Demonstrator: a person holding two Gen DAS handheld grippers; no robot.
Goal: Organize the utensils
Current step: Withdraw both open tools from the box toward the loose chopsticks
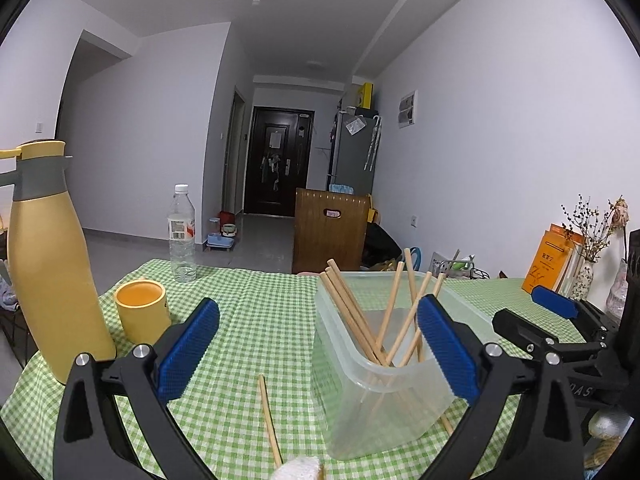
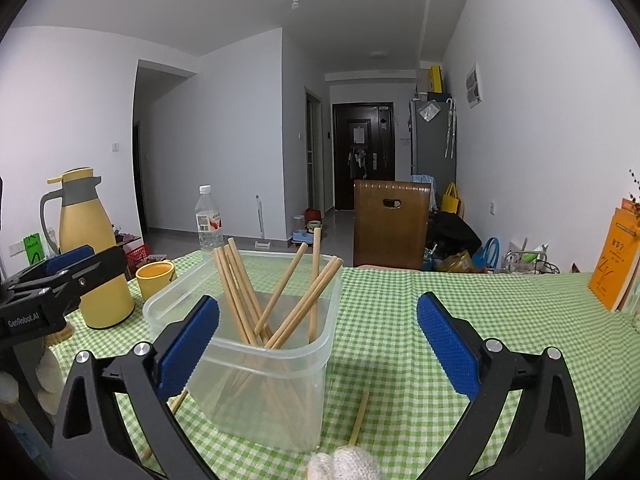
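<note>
A clear plastic container (image 1: 380,396) stands on the green checked tablecloth (image 1: 256,320) with several wooden chopsticks (image 1: 356,316) leaning in it. One loose chopstick (image 1: 269,420) lies on the cloth in front of it, and another (image 1: 447,424) pokes out by its right side. My left gripper (image 1: 318,308) is open and holds nothing, the container just ahead of its right finger. My right gripper (image 2: 318,308) is open too, with the container (image 2: 256,384) by its left finger and a loose chopstick (image 2: 359,418) low between the fingers. Each gripper shows at the edge of the other's view.
A yellow thermos jug (image 1: 52,280), a yellow cup (image 1: 142,312) and a water bottle (image 1: 182,236) stand at the left of the table. An orange book (image 1: 548,260) and a vase of dried flowers (image 1: 584,280) stand at the right. A wooden chair back (image 1: 330,232) rises behind the far edge.
</note>
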